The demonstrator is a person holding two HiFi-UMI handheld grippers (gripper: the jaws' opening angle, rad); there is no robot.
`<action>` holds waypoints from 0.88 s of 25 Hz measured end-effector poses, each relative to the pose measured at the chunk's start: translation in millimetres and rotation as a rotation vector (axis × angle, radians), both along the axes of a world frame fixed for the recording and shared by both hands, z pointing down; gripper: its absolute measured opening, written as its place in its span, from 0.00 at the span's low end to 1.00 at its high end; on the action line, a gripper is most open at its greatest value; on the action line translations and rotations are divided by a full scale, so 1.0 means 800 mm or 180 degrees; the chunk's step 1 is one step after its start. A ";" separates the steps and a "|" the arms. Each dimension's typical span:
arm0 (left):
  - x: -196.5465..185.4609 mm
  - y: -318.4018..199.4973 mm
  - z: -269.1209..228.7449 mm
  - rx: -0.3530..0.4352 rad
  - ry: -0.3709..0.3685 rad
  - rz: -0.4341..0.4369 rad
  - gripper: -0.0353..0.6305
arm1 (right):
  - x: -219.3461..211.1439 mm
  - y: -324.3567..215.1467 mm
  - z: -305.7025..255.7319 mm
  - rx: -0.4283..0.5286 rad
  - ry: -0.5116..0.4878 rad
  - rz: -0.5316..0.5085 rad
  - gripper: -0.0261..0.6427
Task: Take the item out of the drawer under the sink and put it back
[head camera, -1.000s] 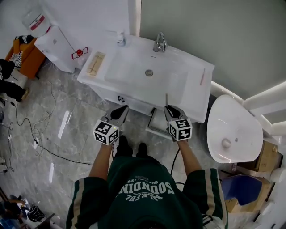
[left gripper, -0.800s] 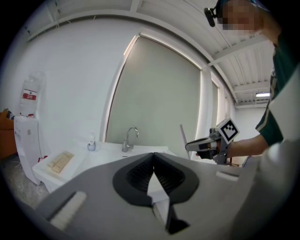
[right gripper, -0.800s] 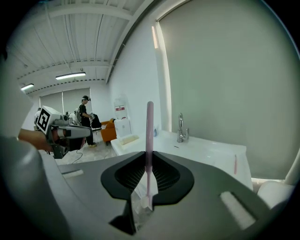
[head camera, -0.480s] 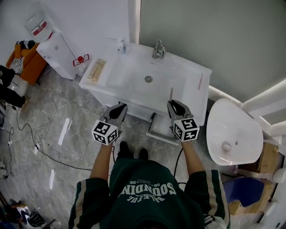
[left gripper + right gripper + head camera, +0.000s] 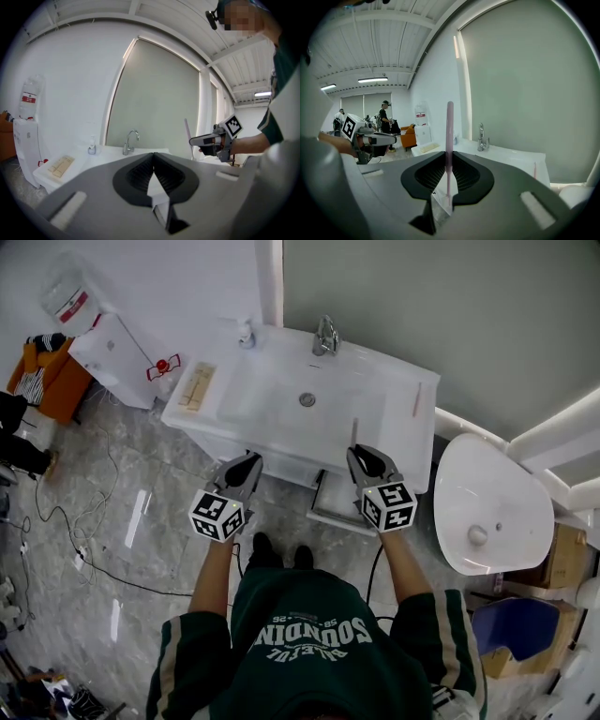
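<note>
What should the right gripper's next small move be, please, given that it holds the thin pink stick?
Probably lower the right gripper toward the open drawer close by. Its jaws are shut on the pink stick, held upright, and the drawer stands pulled out below the sink, so it looks ready to take the stick.

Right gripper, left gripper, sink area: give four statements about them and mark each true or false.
1. The right gripper is shut on a thin pink stick that stands upright. True.
2. The left gripper holds a bottle. False: its jaws are together with nothing between them.
3. The drawer under the sink stands open. True.
4. The faucet sits at the sink's front edge, nearest the person. False: it is at the back, by the wall.
</note>
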State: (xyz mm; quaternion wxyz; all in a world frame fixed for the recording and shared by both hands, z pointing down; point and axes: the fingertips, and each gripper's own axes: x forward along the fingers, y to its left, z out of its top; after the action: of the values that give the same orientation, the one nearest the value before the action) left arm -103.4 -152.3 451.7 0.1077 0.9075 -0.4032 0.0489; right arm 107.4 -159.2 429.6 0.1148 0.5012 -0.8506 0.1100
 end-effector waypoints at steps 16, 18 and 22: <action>0.010 0.008 0.026 -0.0211 -0.0042 0.0091 0.13 | -0.003 0.008 0.034 -0.0228 -0.0017 -0.0019 0.11; 0.012 0.009 0.034 -0.0263 -0.0061 0.0112 0.13 | -0.002 0.010 0.047 -0.0295 -0.0024 -0.0011 0.11; 0.017 0.013 0.054 -0.0384 -0.0098 0.0167 0.13 | 0.002 0.018 0.078 -0.0449 -0.0024 0.0026 0.11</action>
State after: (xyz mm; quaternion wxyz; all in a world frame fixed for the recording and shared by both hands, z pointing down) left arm -90.1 -142.0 494.6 0.1547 0.9087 -0.3772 0.0898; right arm 108.8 -144.8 492.1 0.1461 0.4950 -0.8391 0.1721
